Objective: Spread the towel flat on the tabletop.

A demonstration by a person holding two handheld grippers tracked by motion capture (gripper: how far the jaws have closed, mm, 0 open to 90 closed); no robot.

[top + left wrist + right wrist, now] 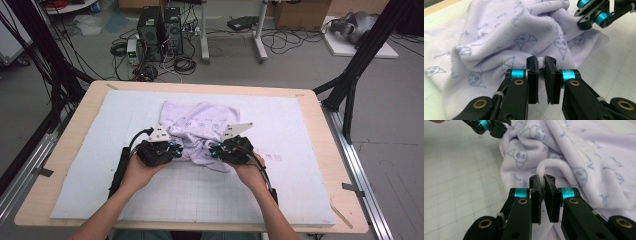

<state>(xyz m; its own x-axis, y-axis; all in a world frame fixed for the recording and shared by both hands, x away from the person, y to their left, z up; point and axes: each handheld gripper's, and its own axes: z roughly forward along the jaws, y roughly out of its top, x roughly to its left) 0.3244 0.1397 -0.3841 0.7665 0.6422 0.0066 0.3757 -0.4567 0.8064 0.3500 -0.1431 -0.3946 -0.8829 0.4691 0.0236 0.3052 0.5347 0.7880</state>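
Between the two grippers, a crumpled lilac towel point(199, 131) with cat prints lies on the white gridded mat point(200, 195). Left gripper point(541, 65): jaws nearly together, pinching a fold of the towel's near edge, rest of the cloth bunched ahead and to its left. Right gripper point(542, 182): jaws clamped on a rolled hem loop that arches up just past the tips, cloth spreading ahead and right.

Left gripper point(541, 65) fingers point(533, 75) pinch a fold of the lilac cat-print towel point(506, 32)
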